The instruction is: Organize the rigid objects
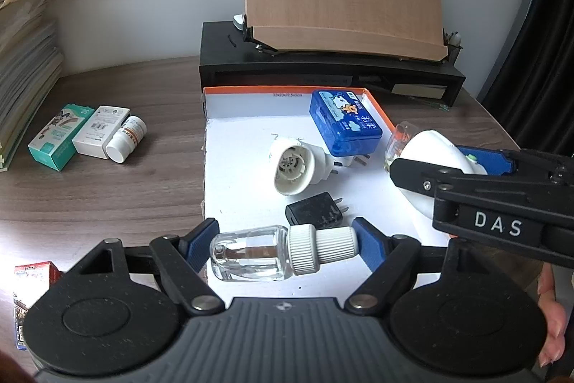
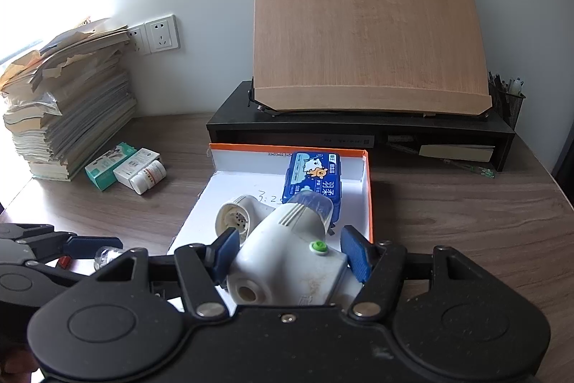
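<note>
A black monitor riser [image 2: 358, 128] stands on the brown wood-grain bench [image 2: 466, 210] against the pale wall. On top of the riser leans a light wooden board [image 2: 366, 34]. At the riser's right end sits a black mesh pen holder [image 2: 507, 103]. Well to the riser's left rises a tall stack of worn papers and books [image 2: 68, 103], and above that side two white wall sockets [image 2: 154, 34] are mounted.

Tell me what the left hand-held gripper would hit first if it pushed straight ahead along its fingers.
Probably the black plug adapter, lying in the white tray just beyond the clear bottle that the left hand-held gripper holds. The white plug-in socket lies further along. Depth is uncertain.
</note>
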A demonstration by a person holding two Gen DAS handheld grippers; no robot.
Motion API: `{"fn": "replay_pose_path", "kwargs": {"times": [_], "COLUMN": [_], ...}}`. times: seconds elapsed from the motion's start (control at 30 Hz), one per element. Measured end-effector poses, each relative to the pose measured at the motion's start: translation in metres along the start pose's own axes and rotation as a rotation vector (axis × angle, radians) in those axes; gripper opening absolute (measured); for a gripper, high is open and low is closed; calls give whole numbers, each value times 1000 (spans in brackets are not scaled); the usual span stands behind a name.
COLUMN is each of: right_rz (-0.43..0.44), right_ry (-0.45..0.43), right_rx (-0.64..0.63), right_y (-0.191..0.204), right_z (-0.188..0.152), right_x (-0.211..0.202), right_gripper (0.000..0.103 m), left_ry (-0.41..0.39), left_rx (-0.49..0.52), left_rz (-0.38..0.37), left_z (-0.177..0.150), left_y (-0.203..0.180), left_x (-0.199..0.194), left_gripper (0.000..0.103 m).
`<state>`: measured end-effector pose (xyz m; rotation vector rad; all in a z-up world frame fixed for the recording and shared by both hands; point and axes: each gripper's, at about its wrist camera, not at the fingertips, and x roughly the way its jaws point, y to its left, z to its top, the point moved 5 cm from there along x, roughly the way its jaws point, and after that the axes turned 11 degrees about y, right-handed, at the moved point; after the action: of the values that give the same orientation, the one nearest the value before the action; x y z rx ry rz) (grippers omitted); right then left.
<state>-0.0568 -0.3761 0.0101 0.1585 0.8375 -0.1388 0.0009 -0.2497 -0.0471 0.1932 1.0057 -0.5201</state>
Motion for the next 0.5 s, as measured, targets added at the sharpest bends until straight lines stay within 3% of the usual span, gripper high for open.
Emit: {"fn": "replay_pose_path", "kwargs": {"times": [0.5], "right_rz": [-1], "right_ry": [6], "right_rx": [-17], "right_y": [4], "right_z": [1], "right_x": [1], "right_gripper": [75], "left_ry": [0], "left_rx": [3], "left_rz": [-3], "left_z": [0], "left_y": [-1], "left_x": [-2], "left_gripper": [82]}}
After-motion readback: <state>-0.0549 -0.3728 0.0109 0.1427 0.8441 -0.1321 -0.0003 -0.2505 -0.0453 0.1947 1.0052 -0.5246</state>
